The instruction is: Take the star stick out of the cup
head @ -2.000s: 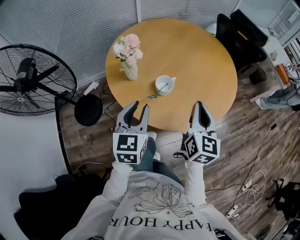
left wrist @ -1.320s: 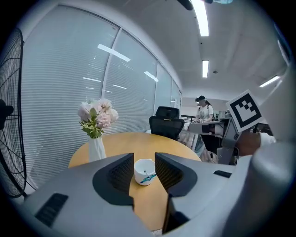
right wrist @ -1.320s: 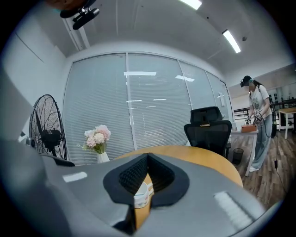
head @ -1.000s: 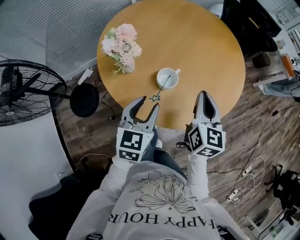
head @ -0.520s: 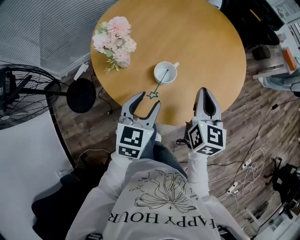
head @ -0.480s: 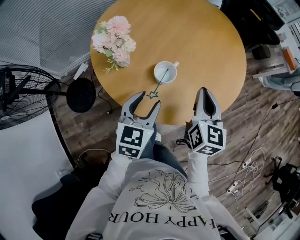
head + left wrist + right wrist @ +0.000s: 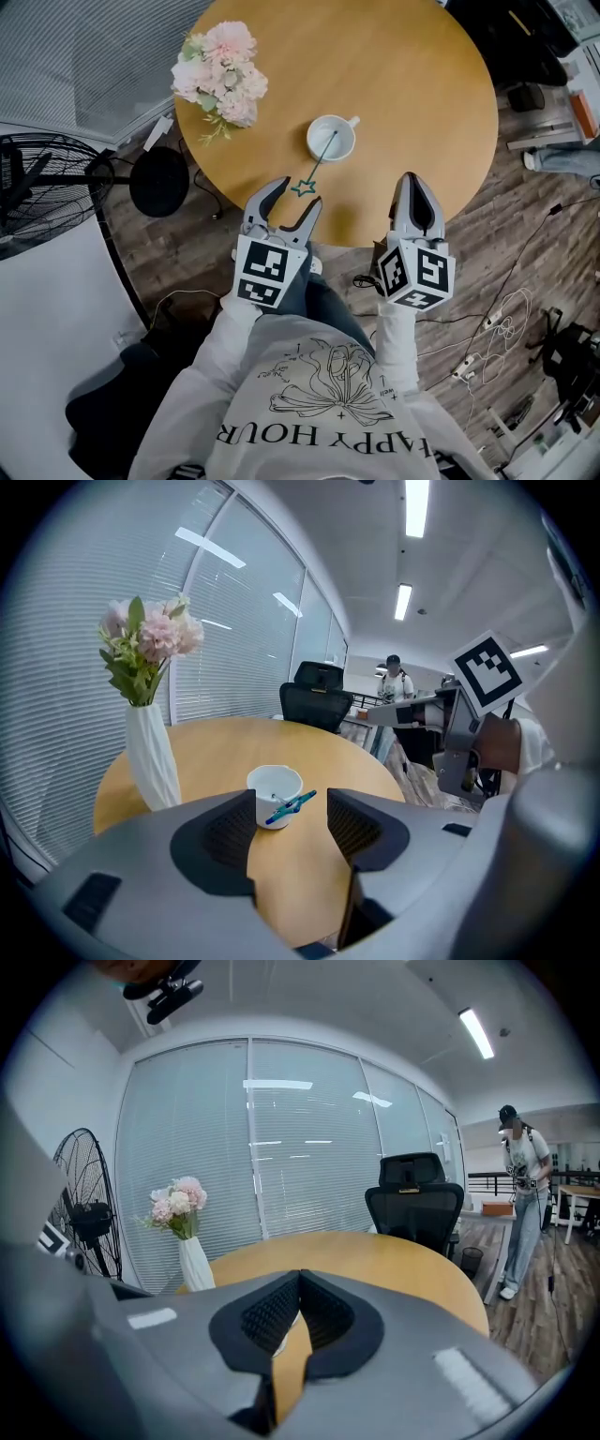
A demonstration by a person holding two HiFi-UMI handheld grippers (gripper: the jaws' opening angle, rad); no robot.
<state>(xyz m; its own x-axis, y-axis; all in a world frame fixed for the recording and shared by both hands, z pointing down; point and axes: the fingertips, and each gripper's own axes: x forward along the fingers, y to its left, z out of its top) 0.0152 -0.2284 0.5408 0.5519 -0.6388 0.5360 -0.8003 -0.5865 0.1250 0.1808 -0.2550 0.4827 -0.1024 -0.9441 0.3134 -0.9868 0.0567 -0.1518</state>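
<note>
On the round table, near the edge closest to the person, the cup is seen upright; the star stick is leaned in it, lower end inside, star end projecting past the rim toward the left gripper; whether the star clears the tabletop cannot be told. The left fingers have just been opening and are spread wide; the stick is framed between them in the left gripper view but lies ahead of the pads, untouched; the right gripper is held at the table edge, fingers pressed together on nothing.

Handling, judged: stick thin, very light, probably stiff; liable to swivel on the rim or slip from a loose pinch; cup light enough to be dragged or tipped. A hold is advised on the shaft just behind the star, pads closed across it; the lift is best made along the stick's own line.
</note>
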